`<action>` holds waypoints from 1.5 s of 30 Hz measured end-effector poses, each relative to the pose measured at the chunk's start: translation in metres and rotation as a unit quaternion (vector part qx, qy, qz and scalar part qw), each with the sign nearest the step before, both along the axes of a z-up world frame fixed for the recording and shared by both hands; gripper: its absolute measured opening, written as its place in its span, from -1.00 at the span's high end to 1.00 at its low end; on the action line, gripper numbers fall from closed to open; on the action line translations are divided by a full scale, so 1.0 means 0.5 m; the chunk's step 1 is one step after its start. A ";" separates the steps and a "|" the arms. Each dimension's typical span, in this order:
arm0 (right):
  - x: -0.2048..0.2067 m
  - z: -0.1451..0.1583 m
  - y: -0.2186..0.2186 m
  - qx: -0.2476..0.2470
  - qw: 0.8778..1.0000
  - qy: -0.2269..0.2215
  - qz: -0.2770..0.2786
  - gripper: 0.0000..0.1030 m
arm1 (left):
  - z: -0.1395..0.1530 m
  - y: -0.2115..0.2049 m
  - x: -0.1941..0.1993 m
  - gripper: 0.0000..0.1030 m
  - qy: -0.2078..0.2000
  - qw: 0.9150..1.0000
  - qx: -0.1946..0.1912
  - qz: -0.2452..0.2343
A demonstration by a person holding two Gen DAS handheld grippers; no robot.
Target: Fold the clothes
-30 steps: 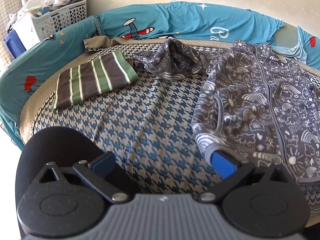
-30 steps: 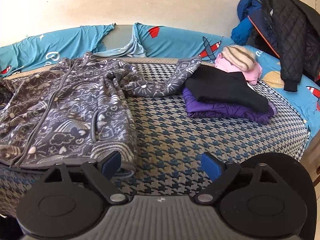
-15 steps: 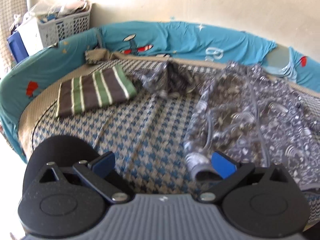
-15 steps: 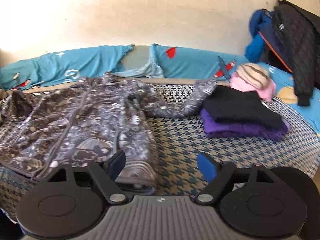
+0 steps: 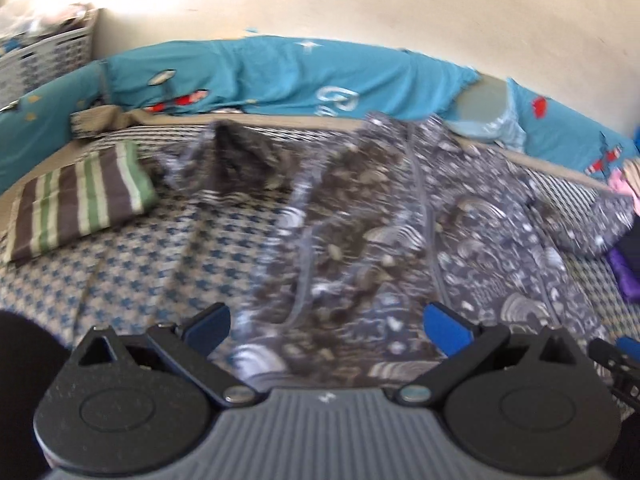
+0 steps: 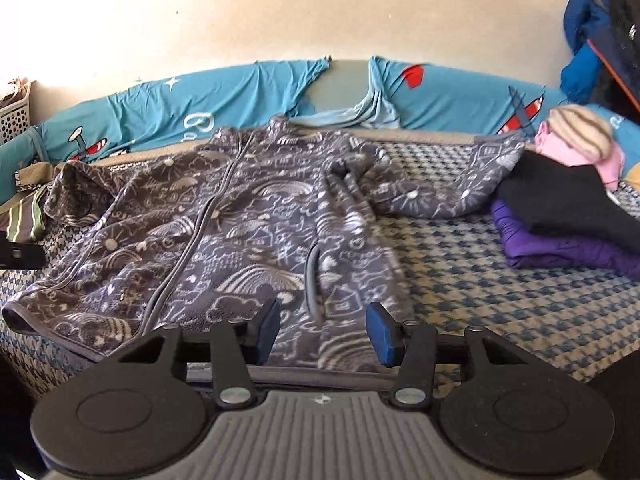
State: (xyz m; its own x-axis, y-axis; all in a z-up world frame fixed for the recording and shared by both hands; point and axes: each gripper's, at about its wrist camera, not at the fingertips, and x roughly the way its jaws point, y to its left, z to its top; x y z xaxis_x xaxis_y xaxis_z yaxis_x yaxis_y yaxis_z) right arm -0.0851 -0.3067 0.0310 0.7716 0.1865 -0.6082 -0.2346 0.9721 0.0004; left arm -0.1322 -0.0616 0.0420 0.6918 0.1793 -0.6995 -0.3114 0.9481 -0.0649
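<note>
**Item: fleece jacket, hem pick-up for first fold**

Location: grey printed fleece zip jacket (image 6: 256, 232) lies spread front-up on the houndstooth-covered bed (image 6: 500, 292), hem along the bed's near edge, collar toward the far edge, 1 sleeve reaching the stack at the right edge.

Claws: right claw (image 6: 322, 330) closing, hem fleece between its blue pads, not yet pinched. Left claw (image 5: 326, 326) apart over the hem's other half; view blurred.

Handling, judged: pinch both hem corners level, gather all layers, lift together, keep the zip line straight.

Materials: jacket soft, thick, limp pile, pale doodle print. Folded striped brown-green cloth (image 5: 80, 204) flat near the left edge. Folded black and purple garments (image 6: 560, 220) stacked, smooth.
</note>
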 end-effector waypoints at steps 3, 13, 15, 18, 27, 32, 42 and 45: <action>0.011 -0.021 0.002 -0.008 1.000 0.019 -0.010 0.08 | -0.036 -0.017 0.018 -1.00 0.017 1.000 0.000 -0.019; 0.034 -0.075 -0.015 -0.002 0.996 0.085 -0.037 0.05 | -0.139 0.003 0.034 -1.00 0.076 0.997 -0.021 -0.018; 0.038 -0.080 -0.015 0.000 0.995 0.089 -0.041 0.02 | -0.143 -0.001 0.034 -1.00 0.074 0.997 -0.011 -0.021; 0.040 -0.087 -0.014 -0.003 0.995 0.086 -0.046 -0.03 | -0.149 -0.011 0.033 -1.00 0.069 0.997 0.002 -0.020; 0.041 -0.093 -0.005 -0.012 0.995 0.080 -0.054 -0.11 | -0.151 -0.014 0.033 -1.00 0.071 0.997 0.007 -0.016; 0.040 -0.093 -0.005 -0.011 0.995 0.079 -0.056 -0.12 | -0.151 -0.018 0.034 -1.00 0.070 0.997 0.007 -0.013; 0.032 -0.071 -0.007 0.017 0.995 0.073 -0.060 -0.13 | -0.147 -0.015 0.030 -1.00 0.069 0.997 0.000 -0.018; 0.033 -0.063 0.006 0.024 0.997 0.067 -0.036 -0.15 | -0.142 -0.008 0.029 -1.00 0.067 0.998 -0.010 -0.017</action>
